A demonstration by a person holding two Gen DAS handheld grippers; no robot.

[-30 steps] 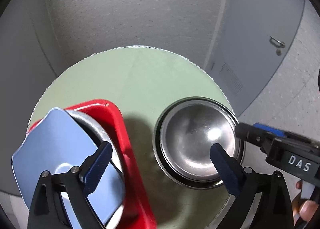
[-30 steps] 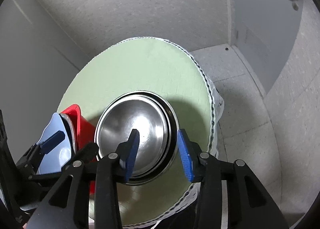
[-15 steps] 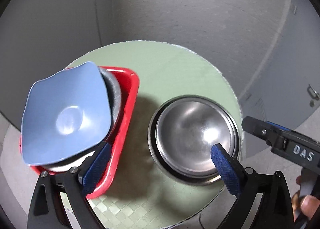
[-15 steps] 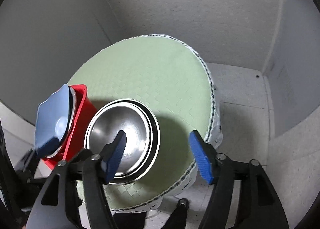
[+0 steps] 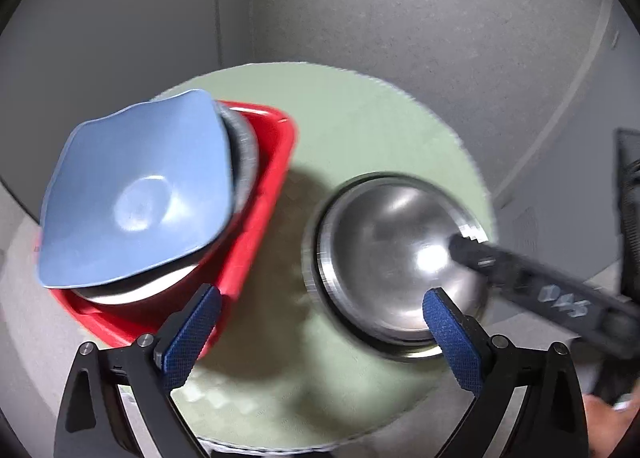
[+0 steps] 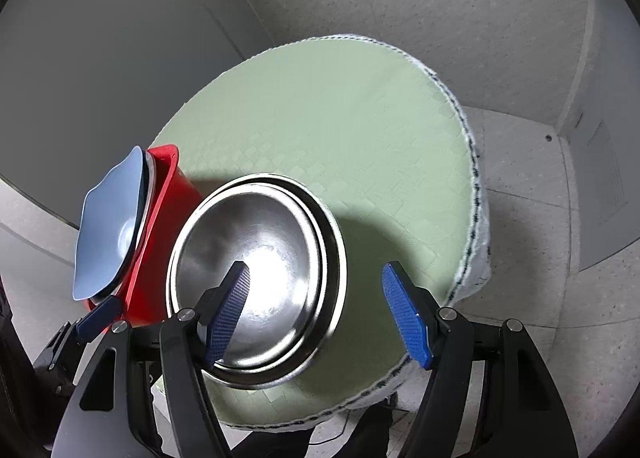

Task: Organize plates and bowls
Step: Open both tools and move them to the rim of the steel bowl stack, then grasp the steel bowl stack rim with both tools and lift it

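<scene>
Steel shines from the left wrist view: a stack of steel bowls [image 5: 396, 258] sits on the right part of the round green table [image 5: 360, 117], blurred at its edges. The left gripper [image 5: 320, 334] hangs above the table with its blue-padded jaws spread wide and nothing between them. To the left stands a red tub [image 5: 256, 225] holding grey plates [image 5: 244, 161], with a wavy blue plate [image 5: 136, 193] leaning tilted on top of them. The right gripper [image 5: 532, 282] reaches in from the right as a dark, blurred bar, its tip over the bowls' far rim.

From the right wrist view, the right gripper [image 6: 316, 318] has its jaws wide apart, empty; the left pad shows over the bowl's inside, the right pad over the green cloth beside the stack [image 6: 256, 278]. Whether either pad touches anything cannot be told. The bowls lie near the table's [image 6: 360, 117] front edge, just beside the red tub [image 6: 160, 217], where the blue plate [image 6: 108, 225] stands nearly on edge. A blue pad of the left gripper [image 6: 98, 314] shows low at the left, in front of the tub.
</scene>
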